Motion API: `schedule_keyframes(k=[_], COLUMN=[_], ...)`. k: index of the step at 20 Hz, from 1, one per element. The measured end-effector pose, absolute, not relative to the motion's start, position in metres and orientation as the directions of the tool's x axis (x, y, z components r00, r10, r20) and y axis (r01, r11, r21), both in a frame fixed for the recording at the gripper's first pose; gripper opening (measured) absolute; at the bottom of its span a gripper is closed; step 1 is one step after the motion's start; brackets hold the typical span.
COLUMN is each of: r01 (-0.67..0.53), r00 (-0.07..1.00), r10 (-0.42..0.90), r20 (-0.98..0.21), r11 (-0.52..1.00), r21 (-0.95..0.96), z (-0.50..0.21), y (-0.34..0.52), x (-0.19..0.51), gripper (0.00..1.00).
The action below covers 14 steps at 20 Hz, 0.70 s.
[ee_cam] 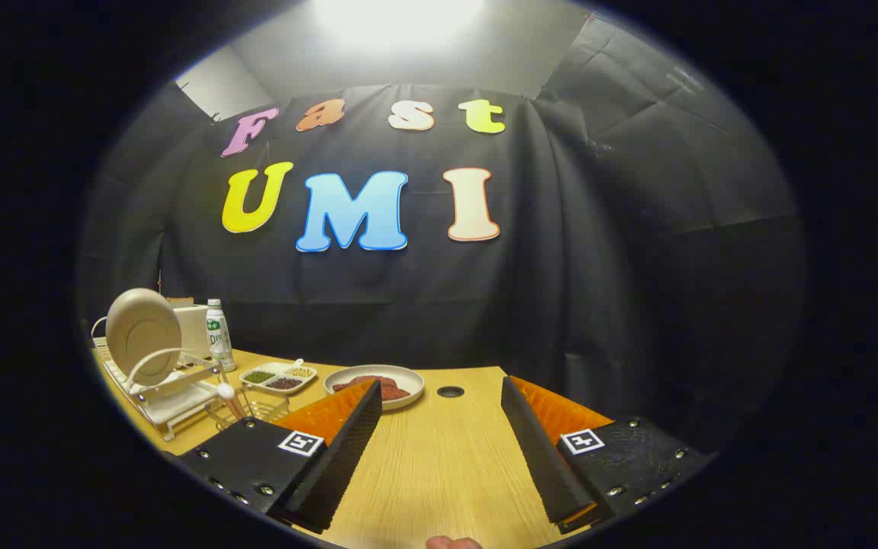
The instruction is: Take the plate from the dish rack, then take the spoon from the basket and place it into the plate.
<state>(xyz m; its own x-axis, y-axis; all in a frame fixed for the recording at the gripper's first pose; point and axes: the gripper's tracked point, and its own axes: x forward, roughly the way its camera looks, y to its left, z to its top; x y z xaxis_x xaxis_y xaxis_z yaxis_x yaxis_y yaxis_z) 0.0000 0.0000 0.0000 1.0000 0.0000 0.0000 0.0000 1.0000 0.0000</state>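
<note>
Light wooden table (439, 457), shallow white dish of dark food (378, 383) just ahead, gripper (439, 389) fingers wide apart holding nothing, round beige plate (143, 334) upright in white dish rack (168, 389) far left, white-tipped spoon (227, 396) in wire basket (252, 408) beside it.

A wooden table (439, 450) carries everything. On its far left side stands a white dish rack (168, 389) with a plate (143, 334) upright in it, and just beside the rack are a wire basket (252, 408) and a bottle (219, 335). Near the back edge lie a divided dish (279, 377) and a round dish of food (378, 383), next to a small round hole (450, 392).

The gripper (439, 396) has its fingers wide apart over the bare wood.
</note>
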Motion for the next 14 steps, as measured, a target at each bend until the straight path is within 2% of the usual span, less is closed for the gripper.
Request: schedule_keyframes(k=[10, 14], r01=[0.032, -0.005], r00=[0.998, 0.999], r10=[-0.034, 0.005], r20=[-0.044, -0.036], r11=[0.999, 1.0], r21=[-0.042, -0.018], z=[0.148, 0.174], y=[0.094, 0.134], x=[-0.062, -0.071], gripper=[0.97, 0.97])
